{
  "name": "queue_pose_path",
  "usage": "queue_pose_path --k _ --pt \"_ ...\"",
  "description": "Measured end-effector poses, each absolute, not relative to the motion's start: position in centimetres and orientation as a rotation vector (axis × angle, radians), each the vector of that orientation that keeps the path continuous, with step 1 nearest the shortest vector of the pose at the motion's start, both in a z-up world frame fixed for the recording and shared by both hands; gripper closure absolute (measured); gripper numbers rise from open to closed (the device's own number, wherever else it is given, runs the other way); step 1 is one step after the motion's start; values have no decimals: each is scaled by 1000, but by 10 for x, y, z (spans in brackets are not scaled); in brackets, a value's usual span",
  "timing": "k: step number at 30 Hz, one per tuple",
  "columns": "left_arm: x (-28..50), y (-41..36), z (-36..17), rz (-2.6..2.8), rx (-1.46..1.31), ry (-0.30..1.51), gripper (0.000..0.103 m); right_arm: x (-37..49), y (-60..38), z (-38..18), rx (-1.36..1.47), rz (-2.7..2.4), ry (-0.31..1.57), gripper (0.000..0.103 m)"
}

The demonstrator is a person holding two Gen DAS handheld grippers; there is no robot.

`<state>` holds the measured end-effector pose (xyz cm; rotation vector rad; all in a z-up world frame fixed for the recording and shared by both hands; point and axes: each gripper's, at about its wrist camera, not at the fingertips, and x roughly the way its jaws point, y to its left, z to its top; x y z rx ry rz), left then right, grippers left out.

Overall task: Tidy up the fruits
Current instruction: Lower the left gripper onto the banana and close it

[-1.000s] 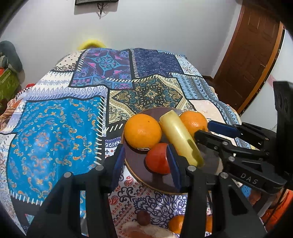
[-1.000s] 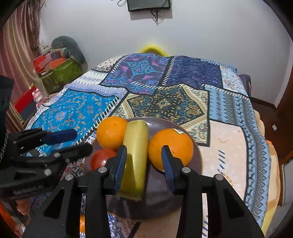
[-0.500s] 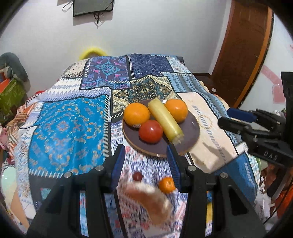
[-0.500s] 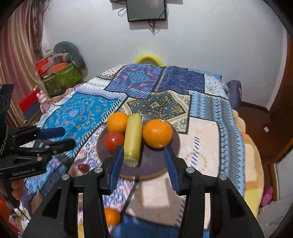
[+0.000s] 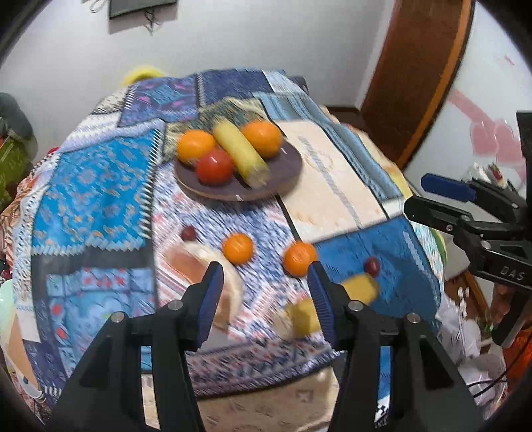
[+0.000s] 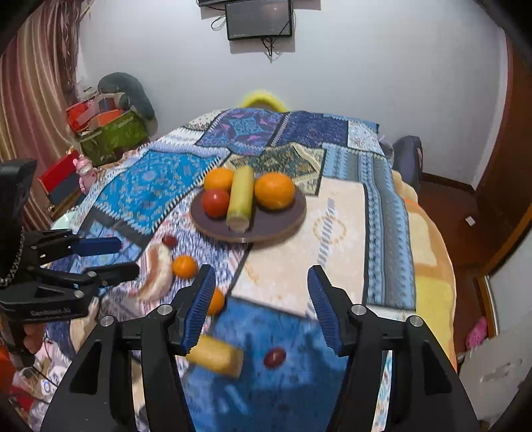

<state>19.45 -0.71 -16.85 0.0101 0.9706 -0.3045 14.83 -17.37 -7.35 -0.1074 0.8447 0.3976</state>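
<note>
A dark round plate (image 5: 286, 172) (image 6: 286, 219) on the patchwork cloth holds two oranges (image 6: 274, 190), a red fruit (image 6: 216, 202) and a long yellow fruit (image 6: 240, 196). Loose on the cloth nearer me lie two small oranges (image 5: 237, 247) (image 5: 299, 257), two dark red grapes (image 5: 189, 232) (image 6: 274, 357), a yellow piece (image 6: 216, 357) and a pale pink slice (image 6: 156, 272). My left gripper (image 5: 264, 292) is open and empty above the loose fruit. My right gripper (image 6: 259, 299) is open and empty, also seen in the left wrist view (image 5: 432, 196).
The table (image 6: 345, 219) is covered by a blue patterned cloth that hangs over its edges. A brown door (image 5: 415, 73) stands at the right. Boxes and bags (image 6: 109, 133) sit by the left wall. A screen (image 6: 259, 20) hangs on the far wall.
Both grippers have pulled back and up from the plate. The loose fruit near the table's front edge has come into view. Both stay open and empty.
</note>
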Motion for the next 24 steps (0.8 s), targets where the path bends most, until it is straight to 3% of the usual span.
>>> queue_pose_path --k 12,19,22,24 --pt "192 -52 -216 -377 69 1098 34 125 -183 -123 -81 433 1007 44" --pt "196 -70 -225 -405 145 1070 23 122 -188 -145 -60 456 1073 44" --pt "201 -68 -226 -392 117 1059 25 122 -195 -149 -48 444 1081 44" --pt "206 -65 -226 -389 71 1062 36 125 -200 -150 -33 435 1083 44"
